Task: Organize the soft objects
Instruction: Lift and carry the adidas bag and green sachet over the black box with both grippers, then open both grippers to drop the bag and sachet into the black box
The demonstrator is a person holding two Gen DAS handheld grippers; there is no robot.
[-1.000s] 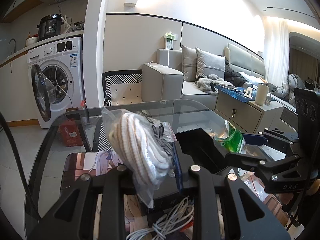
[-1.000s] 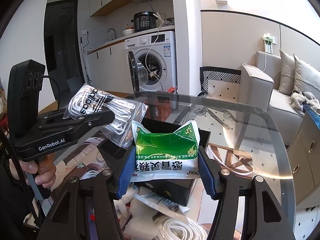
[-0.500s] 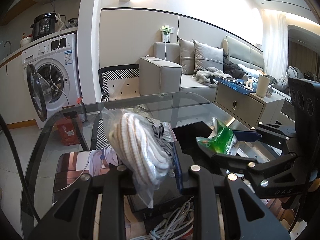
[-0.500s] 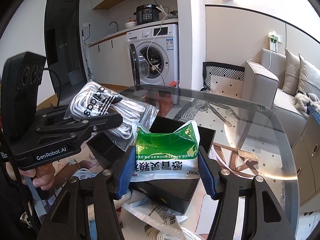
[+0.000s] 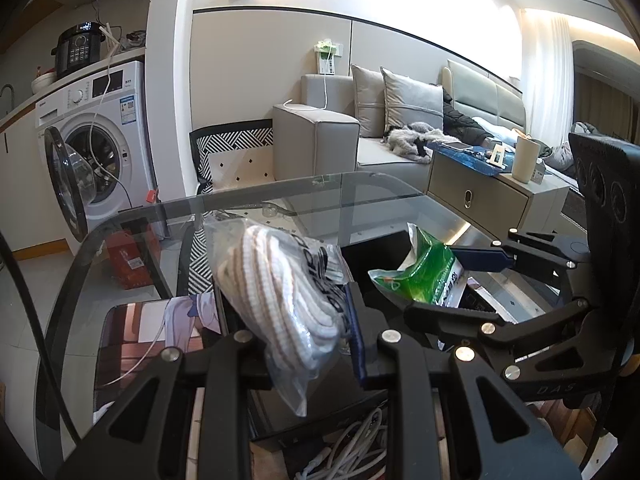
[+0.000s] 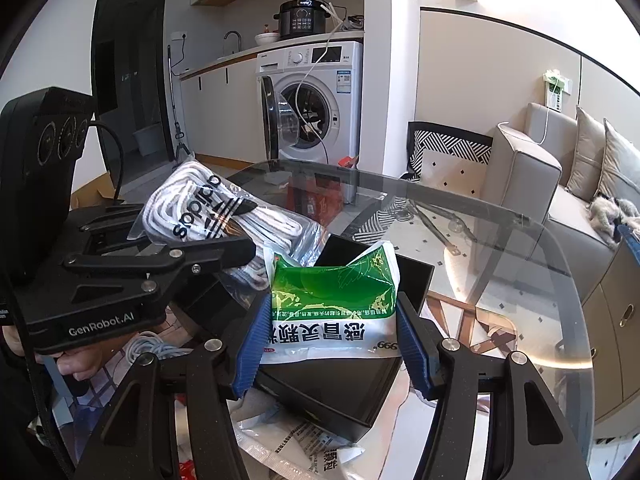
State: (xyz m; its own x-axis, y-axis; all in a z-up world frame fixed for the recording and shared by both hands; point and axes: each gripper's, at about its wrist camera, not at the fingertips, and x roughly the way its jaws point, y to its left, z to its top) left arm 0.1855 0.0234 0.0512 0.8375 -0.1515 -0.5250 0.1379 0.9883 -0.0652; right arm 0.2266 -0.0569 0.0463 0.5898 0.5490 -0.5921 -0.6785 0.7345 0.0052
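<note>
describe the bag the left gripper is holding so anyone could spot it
Start at the round glass table, then the open black box on it. Held just above that box's left side, the left gripper clamps a clear plastic bag of white socks. Unlike the green and white packet beside it, it is see-through with a black adidas logo.

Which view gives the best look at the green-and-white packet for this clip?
The right wrist view: the green-and-white packet faces the camera, print legible, held between the right gripper jaws over the black box. The left wrist view shows only its crumpled side.
</note>
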